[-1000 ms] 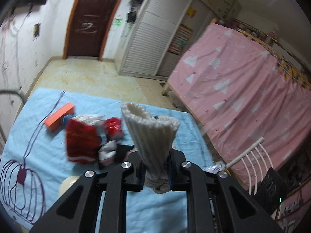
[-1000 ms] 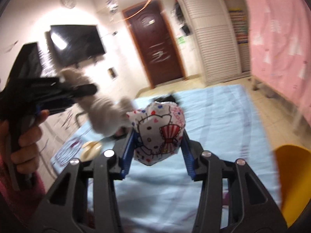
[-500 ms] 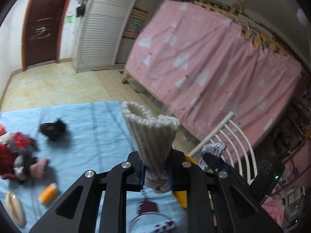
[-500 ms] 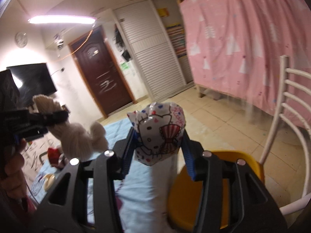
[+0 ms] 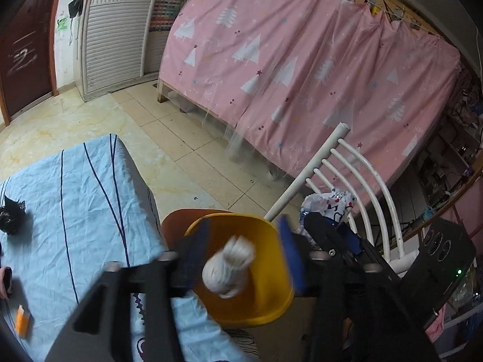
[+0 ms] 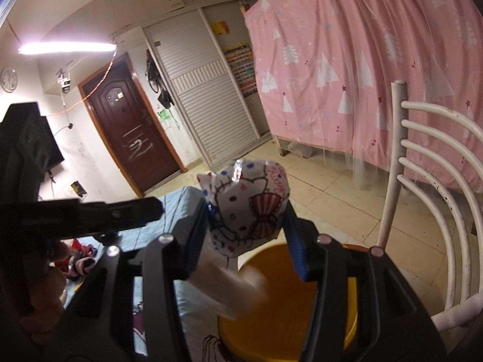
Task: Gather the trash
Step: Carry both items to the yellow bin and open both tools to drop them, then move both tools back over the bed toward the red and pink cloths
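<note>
My left gripper (image 5: 241, 241) hangs over a yellow bin (image 5: 265, 301), jaws opening. A white ribbed cloth roll (image 5: 229, 267) drops blurred between them, touching neither pad. In the right wrist view the same roll (image 6: 232, 289) falls toward the bin (image 6: 286, 322). My right gripper (image 6: 247, 229) is above the bin's near rim. Its jaws are opening, but the pads still press a white cartoon-cat wrapper (image 6: 250, 208). The left wrist view shows that wrapper (image 5: 330, 202) just right of the bin. The left gripper's fingers (image 6: 120, 211) reach in from the left.
A white slatted chair (image 5: 350, 178) stands behind the bin in front of a pink bed curtain (image 5: 302, 60). The blue-clothed table (image 5: 75, 196) at left holds a black scrap (image 5: 10, 215) and an orange item (image 5: 22, 321). A black speaker (image 5: 443, 256) stands at the right.
My left gripper swung right from the table to above the yellow bin, tipped downward, opened and let the white roll go. My right gripper also came over the bin, still holding the wrapper.
</note>
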Tool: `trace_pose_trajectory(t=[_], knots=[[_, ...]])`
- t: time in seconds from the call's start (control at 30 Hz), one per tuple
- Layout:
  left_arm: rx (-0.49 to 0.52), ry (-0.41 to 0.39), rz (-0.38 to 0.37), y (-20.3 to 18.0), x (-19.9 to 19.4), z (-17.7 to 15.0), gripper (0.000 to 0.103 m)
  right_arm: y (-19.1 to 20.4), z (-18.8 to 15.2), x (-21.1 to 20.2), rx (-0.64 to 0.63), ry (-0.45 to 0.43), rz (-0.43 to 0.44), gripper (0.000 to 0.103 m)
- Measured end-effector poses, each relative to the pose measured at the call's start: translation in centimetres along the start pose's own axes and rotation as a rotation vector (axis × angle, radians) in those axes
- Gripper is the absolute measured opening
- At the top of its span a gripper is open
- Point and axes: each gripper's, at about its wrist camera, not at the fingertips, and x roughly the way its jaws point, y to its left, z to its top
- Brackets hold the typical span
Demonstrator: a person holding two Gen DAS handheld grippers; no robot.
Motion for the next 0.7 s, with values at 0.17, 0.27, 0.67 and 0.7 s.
trace_pose_trajectory(t=[0.17,0.27,0.67,0.7], knots=[[-0.024,-0.009,0.013,0.7,-0.8,-0.2,0.052,0.3,-0.2,0.4,0.004,0.018,-0.002,0.053],[-0.031,-0.016,0.013,1.2,-1.5,-0.2,0.052,0.5,-0.3,0.7,-0.002,0.024,-0.021,0.070],[-0.076,-0.089,0.029,5.0,-6.5,-0.2,0.060,3.7,-1.0,2.0,-0.061,0.062,-0.011,0.076],[-0.080,-0.097,0.033,5.4,-6.9,-0.2,0.060,4.3,-1.0,2.2,-0.071,0.067,-0.005,0.076]])
